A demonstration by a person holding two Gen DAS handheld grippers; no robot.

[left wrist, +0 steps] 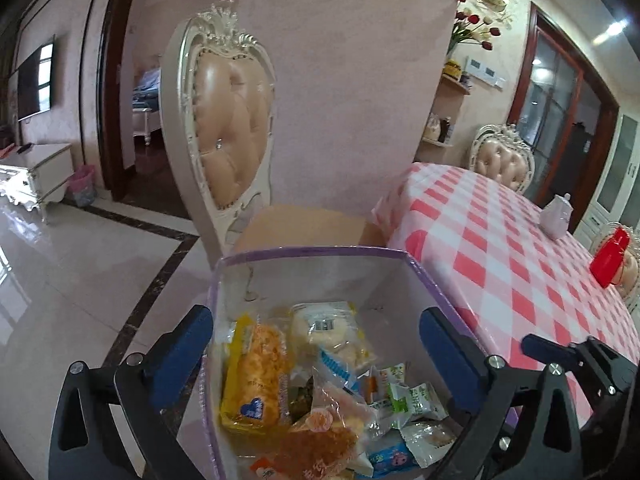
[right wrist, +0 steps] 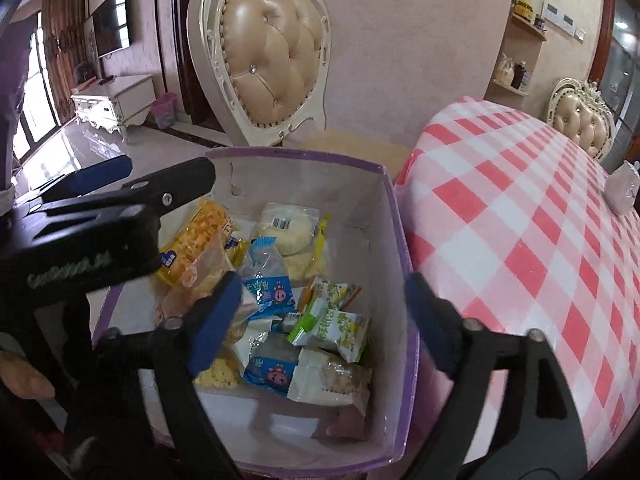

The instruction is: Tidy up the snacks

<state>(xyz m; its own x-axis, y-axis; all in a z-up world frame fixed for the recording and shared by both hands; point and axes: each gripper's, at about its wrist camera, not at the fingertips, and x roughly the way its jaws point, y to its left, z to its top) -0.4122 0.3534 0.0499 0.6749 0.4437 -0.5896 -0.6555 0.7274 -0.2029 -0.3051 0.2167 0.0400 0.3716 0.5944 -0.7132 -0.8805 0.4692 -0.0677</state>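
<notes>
A purple-rimmed white box point(left wrist: 312, 254) point(right wrist: 394, 216) sits beside the checked table, holding several wrapped snacks: a yellow cake pack point(left wrist: 256, 376) point(right wrist: 196, 236), a round white bun pack point(left wrist: 324, 326) point(right wrist: 286, 226), green-and-white sachets point(left wrist: 416, 398) point(right wrist: 336, 320) and blue-printed packs point(right wrist: 272, 376). My left gripper point(left wrist: 316, 344) is open and empty above the box, its fingers straddling the box walls. My right gripper point(right wrist: 320, 316) is open and empty, hovering over the snacks. The left gripper also shows in the right wrist view point(right wrist: 132, 184) at the box's left edge.
A table with a pink-and-white checked cloth point(left wrist: 520, 264) point(right wrist: 540, 220) lies right of the box, carrying a white jug point(left wrist: 558, 216) and a red bottle point(left wrist: 610, 258). A white heart-backed chair point(left wrist: 228, 128) point(right wrist: 264, 56) stands behind the box. Glossy tiled floor point(left wrist: 80, 280) lies to the left.
</notes>
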